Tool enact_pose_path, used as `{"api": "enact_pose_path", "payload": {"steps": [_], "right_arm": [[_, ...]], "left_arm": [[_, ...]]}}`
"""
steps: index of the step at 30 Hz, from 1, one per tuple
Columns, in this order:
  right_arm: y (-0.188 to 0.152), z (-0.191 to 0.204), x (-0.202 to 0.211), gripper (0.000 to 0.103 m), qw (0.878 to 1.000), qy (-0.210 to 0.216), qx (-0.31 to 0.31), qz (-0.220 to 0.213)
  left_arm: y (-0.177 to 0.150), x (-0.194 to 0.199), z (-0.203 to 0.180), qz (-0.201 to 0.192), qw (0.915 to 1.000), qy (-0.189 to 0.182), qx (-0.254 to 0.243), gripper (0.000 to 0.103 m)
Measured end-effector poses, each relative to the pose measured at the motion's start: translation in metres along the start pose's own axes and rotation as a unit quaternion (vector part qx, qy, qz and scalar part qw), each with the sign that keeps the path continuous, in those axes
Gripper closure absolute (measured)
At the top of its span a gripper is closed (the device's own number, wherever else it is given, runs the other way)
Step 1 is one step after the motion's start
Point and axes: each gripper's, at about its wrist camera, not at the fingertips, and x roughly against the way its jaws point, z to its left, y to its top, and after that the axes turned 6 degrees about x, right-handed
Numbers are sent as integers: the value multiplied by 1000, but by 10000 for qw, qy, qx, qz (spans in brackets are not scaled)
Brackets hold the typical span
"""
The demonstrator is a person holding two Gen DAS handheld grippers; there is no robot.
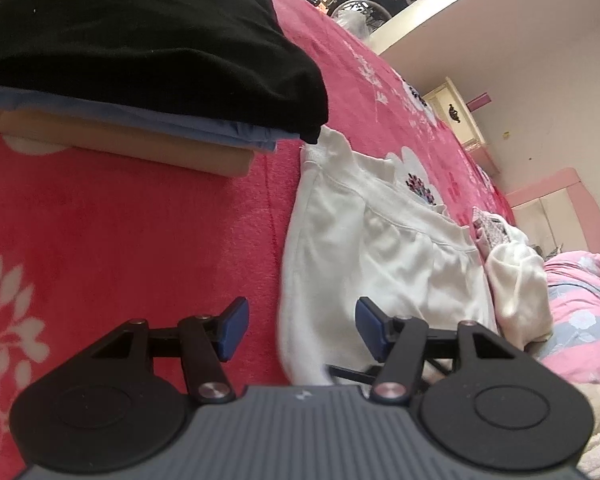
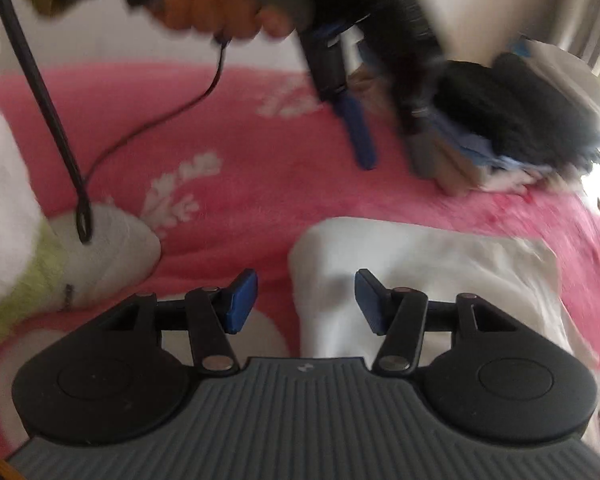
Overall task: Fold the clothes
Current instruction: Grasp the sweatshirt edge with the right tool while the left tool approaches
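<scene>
Right wrist alone: hand gripping left claw.

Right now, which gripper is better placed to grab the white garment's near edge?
Probably the right. The right gripper has open jaws already straddling the white garment at its edge. The left gripper is open too, but one finger sits over bare pink blanket beside it.

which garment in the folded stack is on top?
The black garment is on top. Under it lies the blue one, then the tan one at the bottom. The white garment lies apart, unfolded, on the pink blanket.
</scene>
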Motion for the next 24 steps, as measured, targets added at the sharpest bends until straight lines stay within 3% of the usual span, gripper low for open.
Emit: {"api": "enact_pose_path", "payload": {"steps": [1,3,9,13,19,21,24], "right_arm": [[0,1,-6,72,9999,-50,65,92],[1,-7,-8,90,9996,-154,-205,136],[-17,-59,28,93,9764,-86,-2135,-301],[-17,-55,33,93,9767,-46,-2110,-397],[-4,-36,31,94,9858,-155,-1634,-352],[-2,-37,32,94,9867,-180,-1576,-367],[-1,-39,37,94,9860,-193,-1600,-431]], "left_arm": [[-1,0,1,12,10000,-66,22,42],[-4,-2,2,76,9997,-208,42,41],[-3,-17,1,123,9975,-674,182,38],[14,-40,0,169,9946,-910,473,38],[36,-79,-31,137,9999,-13,22,38],[41,-93,-49,132,9988,328,-341,38],[51,-118,-64,187,9970,566,-499,39]]}}
